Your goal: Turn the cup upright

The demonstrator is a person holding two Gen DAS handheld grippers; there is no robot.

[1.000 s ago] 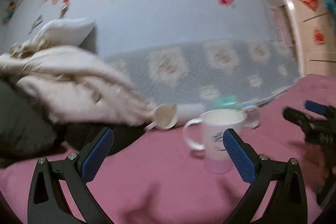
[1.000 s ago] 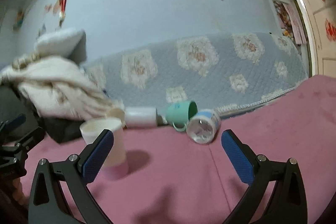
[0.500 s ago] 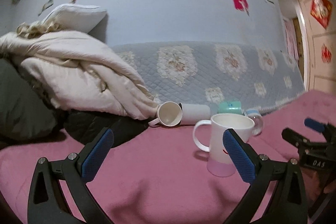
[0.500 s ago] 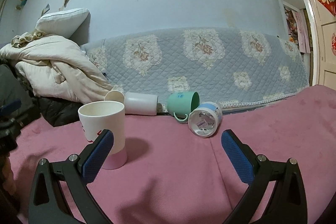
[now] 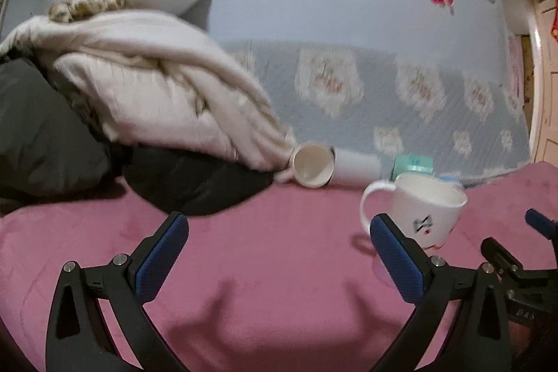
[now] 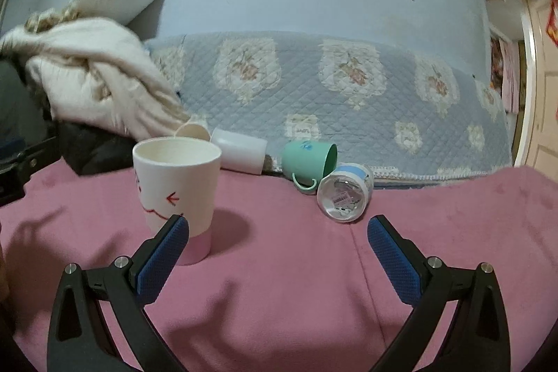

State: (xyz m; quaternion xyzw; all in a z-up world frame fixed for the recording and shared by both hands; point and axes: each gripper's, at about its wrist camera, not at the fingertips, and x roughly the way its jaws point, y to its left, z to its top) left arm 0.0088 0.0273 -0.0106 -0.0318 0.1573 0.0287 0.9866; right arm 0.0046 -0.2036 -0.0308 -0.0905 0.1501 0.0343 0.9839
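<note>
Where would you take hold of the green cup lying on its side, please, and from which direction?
Grip the green cup across its round body, coming down from above with the right gripper, which is open and nearer. It lies on its side, mouth to the right and handle low at the front, so the upper wall is bare. The clear cup lies close at its right, so stay toward the base.

White mug (image 6: 176, 189) with pink base and red line markings. Behind it, a mint-green cup (image 6: 308, 162), a plain white cup (image 6: 240, 154) and a clear, blue-banded jar (image 6: 345, 192). Bed cover (image 6: 279, 285): solid pink. Quilt (image 6: 348, 93): pale blue with cream floral medallions. Blanket (image 6: 94, 75): cream. Gripper pads (image 6: 162, 262): blue.
</note>
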